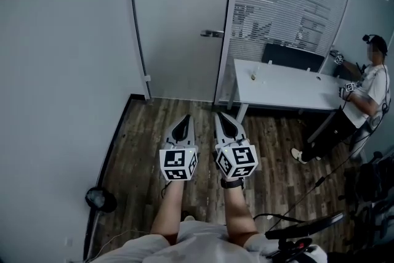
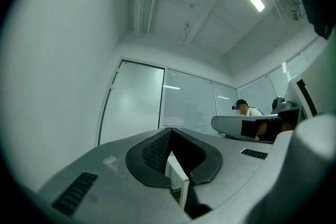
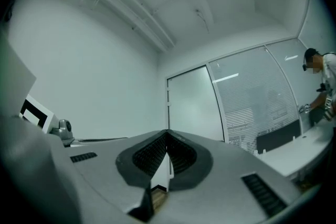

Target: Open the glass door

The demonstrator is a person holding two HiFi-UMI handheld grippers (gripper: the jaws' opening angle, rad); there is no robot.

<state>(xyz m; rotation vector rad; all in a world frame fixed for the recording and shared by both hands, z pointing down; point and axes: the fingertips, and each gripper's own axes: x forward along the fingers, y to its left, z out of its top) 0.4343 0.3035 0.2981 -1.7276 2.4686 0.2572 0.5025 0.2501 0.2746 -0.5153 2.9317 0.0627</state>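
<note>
In the head view, the glass door [image 1: 178, 21] is straight ahead, past the wood floor [image 1: 141, 151]. It looks shut. Its small metal handle [image 1: 212, 34] sticks out at the door's right edge, next to the window wall. The left gripper [image 1: 183, 122] and the right gripper [image 1: 225, 119] are side by side, low down, well away from the door. Both are pinched shut with nothing in them. A white table [image 1: 283, 86] and a person [image 1: 366, 92] are off to the right.

In the left gripper view, the two jaws meet at the tip and hold nothing. The door [image 2: 136, 102] is far in front, a bit to the left.

In the right gripper view, the jaws also touch with nothing between them. The door [image 3: 191, 102] is ahead, just above the tips.

I think the door is big, heavy and stiff, and glass can break, so no banging. The handle is the place to grab. It looks smooth and may be slippery, so it needs a firm pinch, then a slow, steady swing.
</note>
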